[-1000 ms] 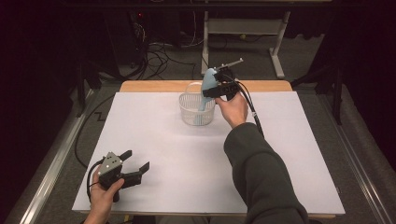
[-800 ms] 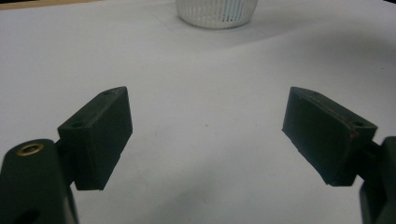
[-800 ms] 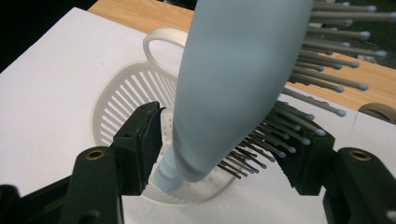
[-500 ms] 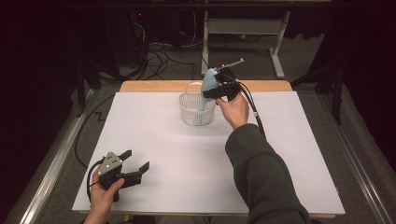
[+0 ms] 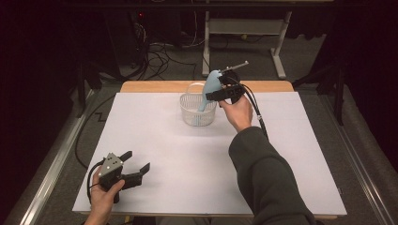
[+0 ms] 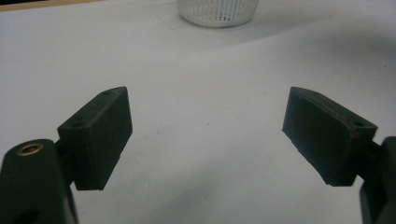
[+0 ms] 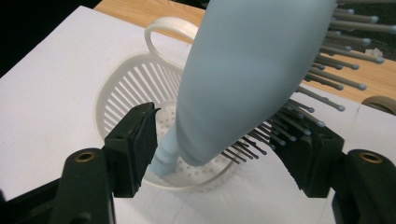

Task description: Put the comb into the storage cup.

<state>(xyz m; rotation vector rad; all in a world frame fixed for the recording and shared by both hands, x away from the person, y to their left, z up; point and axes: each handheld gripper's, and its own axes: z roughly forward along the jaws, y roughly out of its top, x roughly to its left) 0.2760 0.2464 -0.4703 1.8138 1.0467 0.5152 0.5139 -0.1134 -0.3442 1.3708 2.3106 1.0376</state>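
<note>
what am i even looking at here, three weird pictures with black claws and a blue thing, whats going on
A person sits at a table covered in white and holds a hand-held two-jaw gripper in each hand. The wide picture comes from a camera above, looking down. The other two come from small cameras riding on each gripper, looking along its black jaws.

The left gripper rests near the table's front corner, jaws wide apart with nothing between them.

The right gripper is over a white slotted basket at the far side. Between its jaws is a light blue hairbrush, handle down in the basket, bristles toward one jaw. The jaws have just been opening, and the near jaw looks clear of the brush, so it seems to be letting go.
</note>
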